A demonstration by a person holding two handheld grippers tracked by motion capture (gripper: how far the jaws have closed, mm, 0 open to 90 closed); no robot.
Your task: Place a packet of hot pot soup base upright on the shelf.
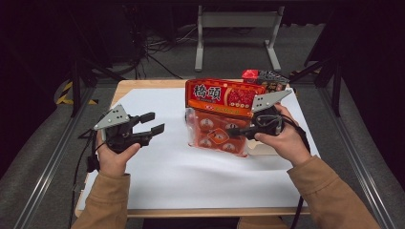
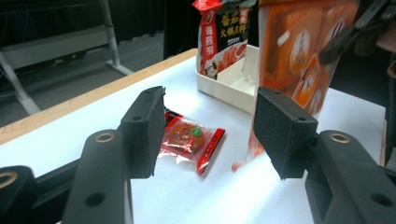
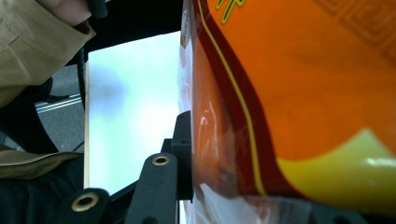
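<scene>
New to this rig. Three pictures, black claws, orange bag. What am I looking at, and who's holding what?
No robot here: a person in tan sleeves holds a hand-operated two-jaw gripper in each hand. The high view looks down on a table covered with white paper. The other two pictures come from cameras riding on each gripper, looking along its black jaws.

The right gripper is clamped on a big orange snack bag and holds it upright; in its own view the bag sits right against the lens. The left gripper is open and holds nothing. Its view shows a small red packet lying on the paper, and a white tray with a darker bag standing in it.
</scene>
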